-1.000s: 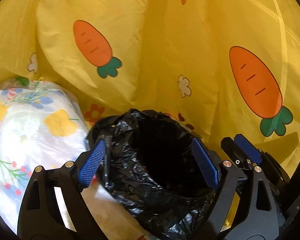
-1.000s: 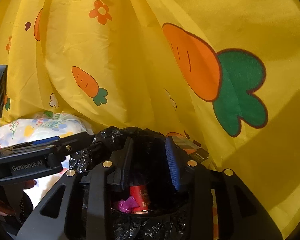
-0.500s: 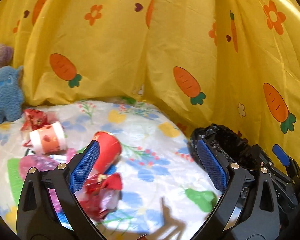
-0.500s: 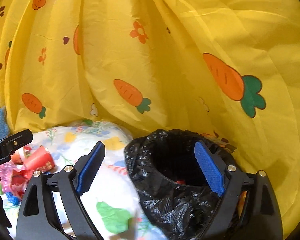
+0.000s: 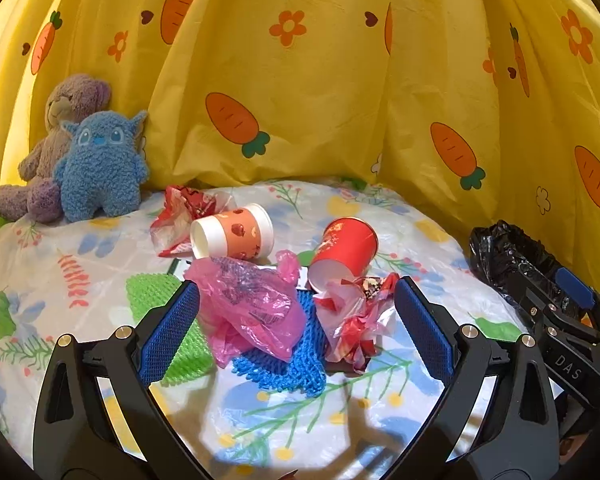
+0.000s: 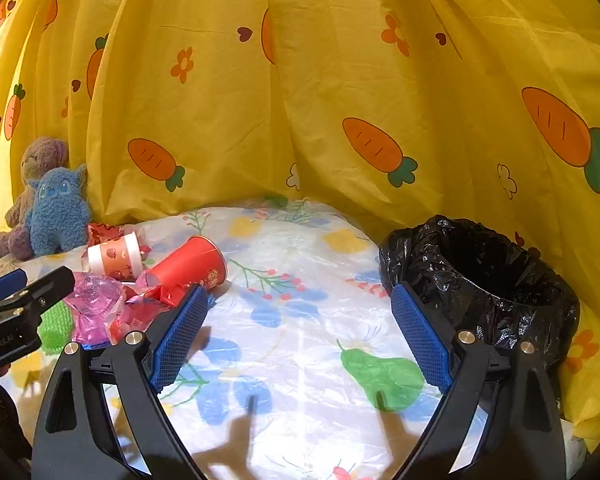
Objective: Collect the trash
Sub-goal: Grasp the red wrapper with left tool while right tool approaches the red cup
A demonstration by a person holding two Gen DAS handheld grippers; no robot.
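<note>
Trash lies in a heap on the floral table cover point(image 5: 380, 396): a pink plastic bag point(image 5: 252, 304), a red paper cup point(image 5: 346, 246) on its side, a white and orange cup point(image 5: 232, 232) on its side, a crumpled red and white wrapper point(image 5: 356, 316) and another red wrapper point(image 5: 180, 212) behind. My left gripper point(image 5: 296, 332) is open and empty, just in front of the heap. My right gripper point(image 6: 300, 336) is open and empty over bare cover, left of the bin lined with a black bag point(image 6: 484, 280). The bin point(image 5: 512, 256) also shows at the right of the left wrist view.
A blue plush toy point(image 5: 100, 164) and a purple plush point(image 5: 56, 132) sit at the back left. A blue knitted mat point(image 5: 288, 364) and a green one point(image 5: 168, 320) lie under the heap. A yellow carrot-print curtain point(image 6: 300, 100) closes the back and right.
Both grippers pulled back from over the bin. The right gripper opened. The left swung left and now faces the trash heap.
</note>
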